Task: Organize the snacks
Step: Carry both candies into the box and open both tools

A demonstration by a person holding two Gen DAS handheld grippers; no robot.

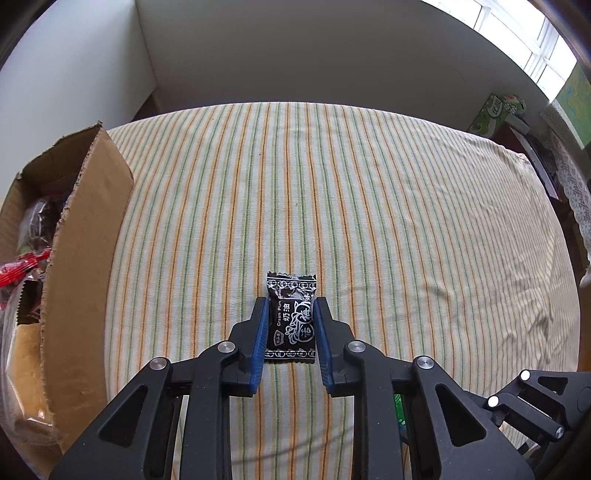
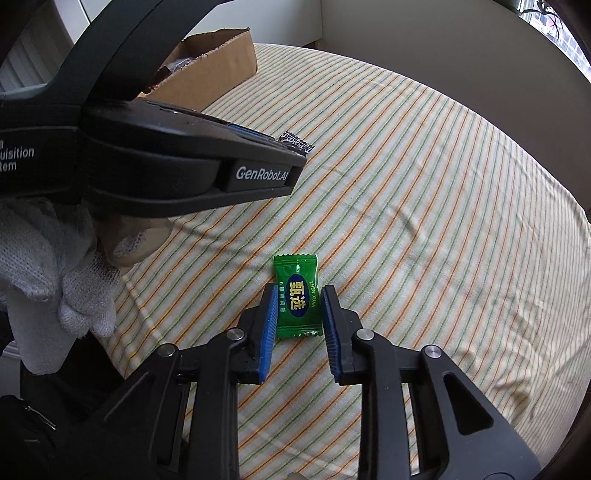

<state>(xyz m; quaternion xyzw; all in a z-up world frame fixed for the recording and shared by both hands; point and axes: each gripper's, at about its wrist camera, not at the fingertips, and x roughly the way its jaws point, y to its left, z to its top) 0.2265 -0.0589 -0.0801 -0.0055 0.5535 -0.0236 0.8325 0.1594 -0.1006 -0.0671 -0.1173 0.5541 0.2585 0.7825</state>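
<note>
Now the pick step: left tool [image 1: 290, 301] pinches the black candy [image 1: 291, 317], right tool [image 2: 299, 290] pinches the green candy [image 2: 297, 295], both lying on the striped worktop [image 1: 369, 206]. Next, I judge: lift and carry to the box [image 1: 85, 229] at left.

This is looking like a room in a home. A striped cloth [image 1: 369, 206] in cream, orange and green is covering a table, with plain pale walls [image 1: 295, 55] standing behind it and daylight coming through a gridded window [image 1: 524, 33] at the far right. A torn cardboard box [image 1: 85, 236] is sitting at the left edge holding packaged snacks, while a green printed carton [image 1: 493, 114] and lace-edged fabric [image 1: 576, 184] are crowding the far right side.
</note>
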